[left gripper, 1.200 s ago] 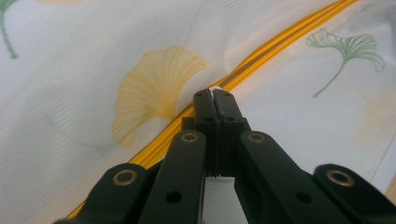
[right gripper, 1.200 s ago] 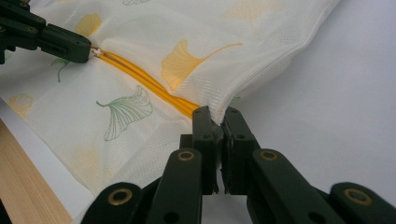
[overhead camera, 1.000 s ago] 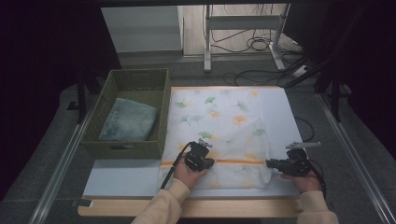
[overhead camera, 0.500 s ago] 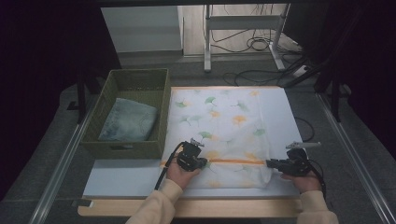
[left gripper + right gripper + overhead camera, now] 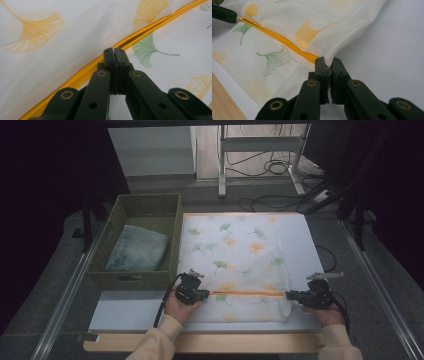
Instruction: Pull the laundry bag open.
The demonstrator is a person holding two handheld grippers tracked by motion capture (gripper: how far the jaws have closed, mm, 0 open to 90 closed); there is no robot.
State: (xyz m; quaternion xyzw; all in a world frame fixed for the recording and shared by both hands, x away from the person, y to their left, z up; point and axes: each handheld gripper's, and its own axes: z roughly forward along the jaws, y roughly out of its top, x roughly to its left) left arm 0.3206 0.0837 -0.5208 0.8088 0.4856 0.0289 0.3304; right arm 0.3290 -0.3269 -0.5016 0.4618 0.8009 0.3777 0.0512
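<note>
Mesh fabric with ginkgo leaves is what I'm working on: a zippered laundry bag [image 5: 235, 265] lying on the white board [image 5: 130, 310], its near end by the board's front edge. From the high view, my left gripper [image 5: 196, 293] sits at the left end of the orange zipper [image 5: 245, 293], and my right gripper [image 5: 299, 296] holds the bag's right end. Against the earlier frames, the left hand has slid leftward along the zipper line while the right stayed put. I judge the zipper has just been drawn toward its left end. A green basket [image 5: 137, 277] with a folded cloth [image 5: 137, 250] sits at the board's left edge.

Left gripper view: jaws pressed together on the zipper pull [image 5: 114, 49].

Right gripper view: jaws narrow, pinching the bag's corner [image 5: 327, 62] beside the zipper's end.
</note>
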